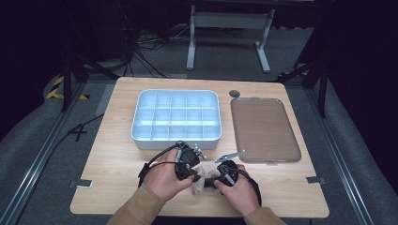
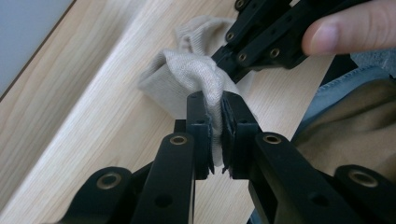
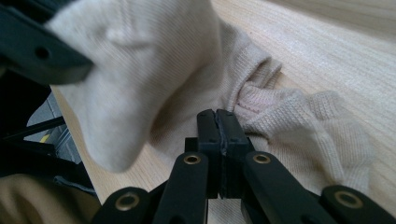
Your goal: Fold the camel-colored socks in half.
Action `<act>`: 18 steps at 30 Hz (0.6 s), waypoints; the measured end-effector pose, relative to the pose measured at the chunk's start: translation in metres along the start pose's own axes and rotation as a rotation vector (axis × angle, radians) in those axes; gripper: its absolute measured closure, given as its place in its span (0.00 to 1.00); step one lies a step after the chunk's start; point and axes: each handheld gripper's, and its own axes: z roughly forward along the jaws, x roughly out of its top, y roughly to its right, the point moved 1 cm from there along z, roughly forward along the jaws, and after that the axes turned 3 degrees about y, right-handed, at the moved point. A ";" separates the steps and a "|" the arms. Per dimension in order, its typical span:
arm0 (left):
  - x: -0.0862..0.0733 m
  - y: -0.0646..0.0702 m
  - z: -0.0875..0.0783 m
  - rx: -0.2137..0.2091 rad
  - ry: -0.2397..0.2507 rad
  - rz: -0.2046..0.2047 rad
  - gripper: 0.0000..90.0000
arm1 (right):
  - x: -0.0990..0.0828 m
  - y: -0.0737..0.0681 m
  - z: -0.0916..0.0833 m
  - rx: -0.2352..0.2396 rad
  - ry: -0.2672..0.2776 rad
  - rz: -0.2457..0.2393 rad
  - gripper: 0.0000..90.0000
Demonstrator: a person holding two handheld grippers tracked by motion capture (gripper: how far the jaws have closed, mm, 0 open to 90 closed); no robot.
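Pinching one beige sock at the table's near edge, left gripper and right gripper both grip it.

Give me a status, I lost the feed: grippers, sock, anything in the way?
Left gripper shut on the sock. Right gripper shut on it too, near table edge. Divided tray and lid beyond, nothing between.

Compartment tray, probably brown lid
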 end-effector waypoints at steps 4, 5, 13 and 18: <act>0.003 0.002 0.007 -0.008 -0.014 0.015 0.92 | 0.000 -0.001 0.001 0.002 0.006 -0.018 1.00; 0.002 0.002 0.008 -0.009 -0.015 0.005 0.92 | 0.000 -0.001 0.001 0.005 0.007 -0.015 1.00; 0.000 -0.003 0.008 -0.012 -0.017 0.000 0.92 | 0.005 0.002 -0.030 0.017 0.053 -0.008 1.00; 0.002 -0.002 0.009 -0.013 -0.014 0.006 0.92 | -0.001 0.015 -0.044 -0.039 0.047 -0.010 1.00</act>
